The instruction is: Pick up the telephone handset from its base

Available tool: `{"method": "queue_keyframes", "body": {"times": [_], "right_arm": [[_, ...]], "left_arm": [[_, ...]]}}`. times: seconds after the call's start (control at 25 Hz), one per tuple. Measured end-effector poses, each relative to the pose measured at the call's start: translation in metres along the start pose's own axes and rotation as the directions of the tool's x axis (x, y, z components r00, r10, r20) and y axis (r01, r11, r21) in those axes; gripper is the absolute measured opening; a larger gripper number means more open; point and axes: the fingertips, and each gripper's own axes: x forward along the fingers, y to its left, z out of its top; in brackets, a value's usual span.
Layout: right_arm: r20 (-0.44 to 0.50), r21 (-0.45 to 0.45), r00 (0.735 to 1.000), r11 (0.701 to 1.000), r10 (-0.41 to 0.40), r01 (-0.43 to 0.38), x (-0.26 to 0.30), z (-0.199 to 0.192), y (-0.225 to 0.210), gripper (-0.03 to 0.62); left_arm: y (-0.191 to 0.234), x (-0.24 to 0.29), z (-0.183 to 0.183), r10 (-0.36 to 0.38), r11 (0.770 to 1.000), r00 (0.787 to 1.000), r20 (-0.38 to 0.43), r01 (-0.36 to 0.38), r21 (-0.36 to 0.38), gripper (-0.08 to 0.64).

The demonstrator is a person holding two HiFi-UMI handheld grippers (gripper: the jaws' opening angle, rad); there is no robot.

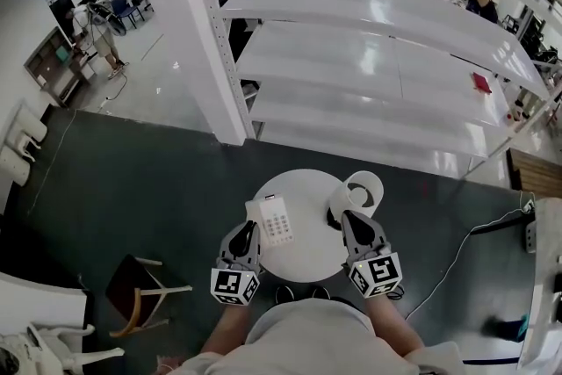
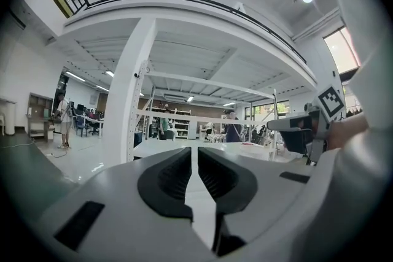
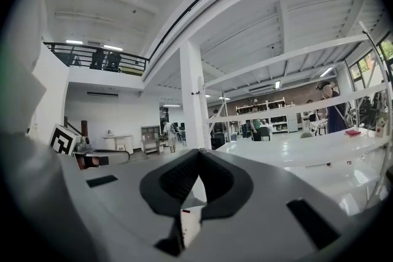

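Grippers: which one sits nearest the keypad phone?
The left gripper, tips beside the keypad phone; the right gripper is at the table's other side.

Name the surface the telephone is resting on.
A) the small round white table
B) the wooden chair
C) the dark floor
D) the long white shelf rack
A: in the head view the telephone lies keypad-up on the small round white table.

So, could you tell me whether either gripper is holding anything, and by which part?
Nothing is held. The left gripper and the right gripper both have their jaws shut with nothing between them; the telephone sits on the round table.
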Motion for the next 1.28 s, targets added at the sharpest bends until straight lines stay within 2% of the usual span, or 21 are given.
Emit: {"method": "queue_keyframes", "body": {"times": [0.16, 0.28, 0.44, 0.6, 1.0, 1.28], "right_arm": [[-0.003, 0.006, 1.000, 1.000, -0.005, 0.005, 0.003, -0.001, 0.002, 0.008], [-0.005, 0.009, 1.000, 1.000, -0.008, 0.008, 0.006, -0.001, 0.002, 0.008], [-0.013, 0.014, 1.000, 1.000, -0.014, 0.014, 0.005, -0.002, 0.002, 0.008], [-0.008, 0.014, 1.000, 1.000, -0.011, 0.011, 0.004, -0.002, 0.004, 0.008], [-0.016, 0.020, 0.999, 0.999, -0.033, 0.033, -0.002, -0.004, 0.002, 0.008], [-0.021, 0.018, 0.999, 0.999, -0.040, 0.040, -0.005, -0.006, 0.005, 0.009]], "left_arm": [[-0.002, 0.001, -0.012, -0.013, 1.000, 0.999, -0.029, 0.013, 0.011, 0.029], [0.000, 0.006, -0.023, -0.020, 1.000, 0.998, -0.063, 0.019, -0.007, 0.178], [0.002, 0.009, -0.035, -0.021, 0.999, 0.996, -0.087, 0.017, -0.045, 0.255], [0.008, 0.010, -0.057, -0.027, 0.995, 0.992, -0.126, 0.014, -0.100, 0.281], [0.023, 0.012, -0.115, 0.015, 0.993, 0.968, -0.249, -0.042, -0.106, 0.287], [0.042, 0.012, -0.154, 0.062, 0.986, 0.942, -0.331, -0.108, -0.125, 0.287]]}}
